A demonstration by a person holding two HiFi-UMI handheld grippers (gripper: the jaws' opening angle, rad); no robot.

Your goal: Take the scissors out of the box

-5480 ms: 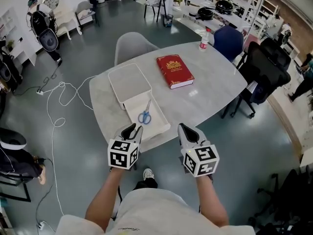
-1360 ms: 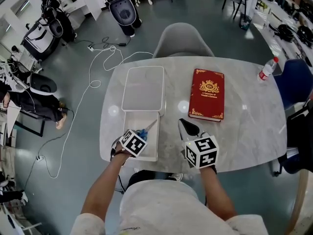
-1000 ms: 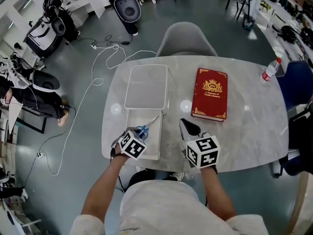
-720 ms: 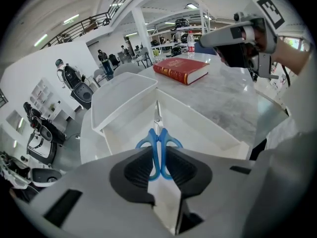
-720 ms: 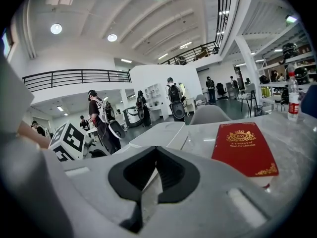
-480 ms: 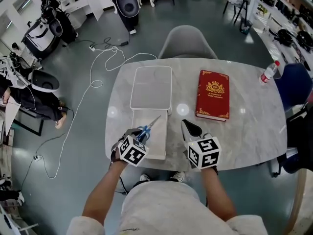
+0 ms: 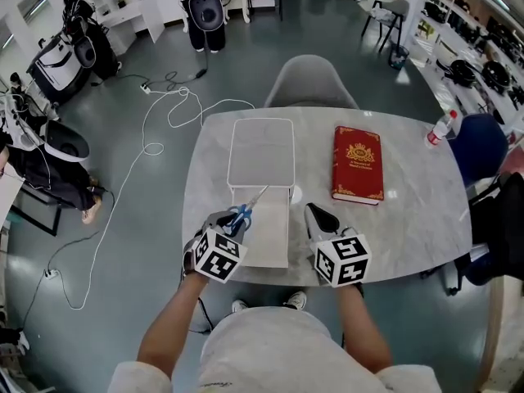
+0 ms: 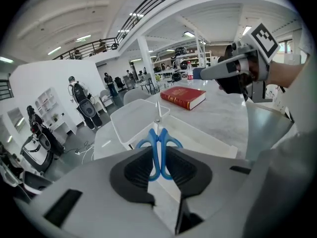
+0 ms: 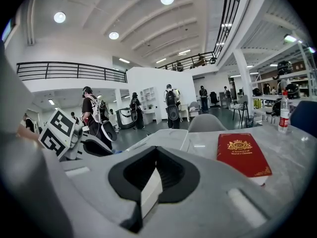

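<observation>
Blue-handled scissors (image 7: 241,214) are held above the near-left edge of the open white box (image 7: 270,240), blades pointing toward the far side. My left gripper (image 7: 228,223) is shut on their handles. In the left gripper view the blue loops (image 8: 158,144) sit pinched between the black pads (image 8: 136,170), and the steel blades rise over the box (image 8: 203,135). My right gripper (image 7: 321,219) hovers over the table just right of the box, shut with nothing held. In the right gripper view it (image 9: 157,153) faces the box lid (image 9: 163,139).
The white lid (image 7: 262,151) lies beyond the box. A red book (image 7: 359,164) lies to the right on the grey marble table (image 7: 409,211), with a plastic bottle (image 7: 436,129) at the far right edge. A grey chair (image 7: 309,84) stands behind; cables trail on the floor at left.
The left gripper, shut on the scissors, has lifted them from the box floor to above its near-left edge. The right gripper has stayed beside the box.
</observation>
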